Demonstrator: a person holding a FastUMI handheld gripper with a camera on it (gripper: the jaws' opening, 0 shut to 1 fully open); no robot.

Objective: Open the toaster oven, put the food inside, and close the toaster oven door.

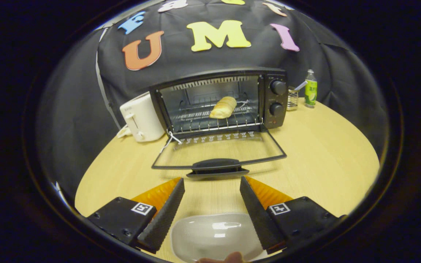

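A black toaster oven (269,98) stands on the round wooden table (323,157) with its glass door (217,151) folded down flat toward me. A golden bread roll (223,107) lies on the wire rack inside. The door's black handle (217,166) sits just ahead of my fingertips. My gripper (212,186) is open, its two ridged black fingers (166,212) spread wide with nothing between them. A white plate (214,235) rests on the table below and between the fingers.
A white pop-up toaster (141,117) stands left of the oven. Right of it are a wire holder (292,98) and a green-labelled bottle (310,89). Part of a hand (225,258) shows by the plate's near rim.
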